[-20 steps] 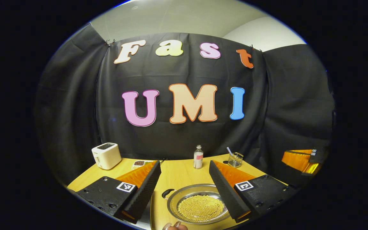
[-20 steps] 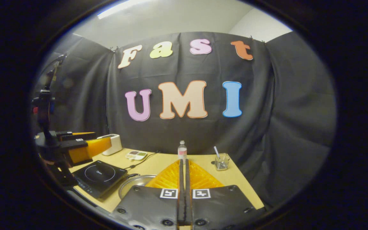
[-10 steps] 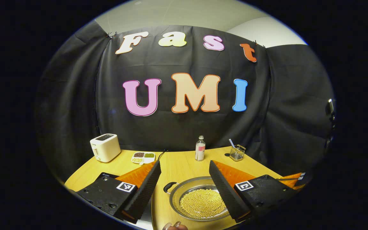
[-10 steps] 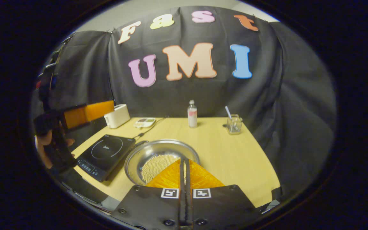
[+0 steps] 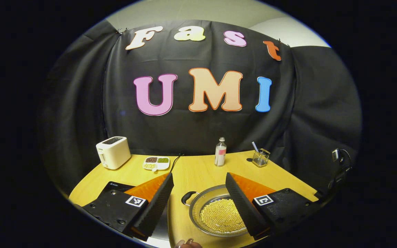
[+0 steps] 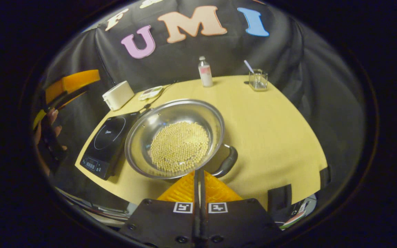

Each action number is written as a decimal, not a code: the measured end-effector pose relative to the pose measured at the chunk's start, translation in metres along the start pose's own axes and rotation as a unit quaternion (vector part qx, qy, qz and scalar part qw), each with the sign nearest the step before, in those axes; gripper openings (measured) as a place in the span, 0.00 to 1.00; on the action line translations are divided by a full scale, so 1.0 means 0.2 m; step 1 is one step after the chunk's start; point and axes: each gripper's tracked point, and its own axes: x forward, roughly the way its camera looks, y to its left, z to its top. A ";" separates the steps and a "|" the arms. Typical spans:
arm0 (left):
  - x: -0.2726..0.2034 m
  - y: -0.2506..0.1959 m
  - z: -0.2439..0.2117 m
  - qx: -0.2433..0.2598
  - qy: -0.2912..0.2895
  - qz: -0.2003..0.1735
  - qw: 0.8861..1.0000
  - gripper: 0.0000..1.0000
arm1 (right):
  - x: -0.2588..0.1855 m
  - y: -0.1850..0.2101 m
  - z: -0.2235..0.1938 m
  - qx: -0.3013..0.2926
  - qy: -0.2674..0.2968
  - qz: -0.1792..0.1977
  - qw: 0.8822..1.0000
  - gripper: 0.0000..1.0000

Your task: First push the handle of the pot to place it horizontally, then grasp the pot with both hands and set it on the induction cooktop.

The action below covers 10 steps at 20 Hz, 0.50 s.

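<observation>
In the left gripper view, your left gripper [image 5: 198,179] has its jaws wide apart with nothing between the pads. The steel pot [image 5: 215,210], its bottom covered with small yellow beans [image 5: 221,219], sits on the wooden table [image 5: 198,168] in the gap between the jaws, nearer the right jaw, whose pad hides part of the rim. One black loop handle [image 5: 188,198] of the pot points toward the left jaw. A corner of the black induction cooktop [image 5: 115,186] peeks out behind the left jaw. Beyond the jaw tips stand a white toaster [image 5: 113,157], a divided dish of beans [image 5: 156,163], a small bottle [image 5: 220,156] and a glass with a straw [image 5: 261,156], all along the far edge of the table.

In the right gripper view, your right gripper [image 6: 199,175] has its jaws pressed together, holding nothing. The pot [image 6: 174,137] lies just ahead of the tips, its rim almost at them; whether they touch it is hard to tell. A long black handle [image 6: 226,162] sticks out just right of the jaw tips. The induction cooktop [image 6: 107,143] is left of the pot, just beside it. Farther left, a hand [image 6: 48,129] holds the left gripper [image 6: 69,84] above the table's edge. The toaster [image 6: 117,95], bottle [image 6: 204,72] and glass [image 6: 257,79] stand well beyond the tips.
</observation>
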 end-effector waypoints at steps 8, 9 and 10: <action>0.02 0.09 -0.04 -0.002 0.011 0.021 1.000 0.98 | 0.10 -0.02 -0.12 0.007 0.058 -0.006 0.998 0.02; 0.02 0.10 -0.04 -0.002 0.010 0.024 1.000 0.97 | 0.11 -0.03 -0.12 0.009 0.063 -0.008 0.998 0.02; 0.03 0.12 -0.03 -0.002 0.009 0.028 1.000 0.97 | 0.13 -0.04 -0.13 0.011 0.066 -0.008 0.998 0.02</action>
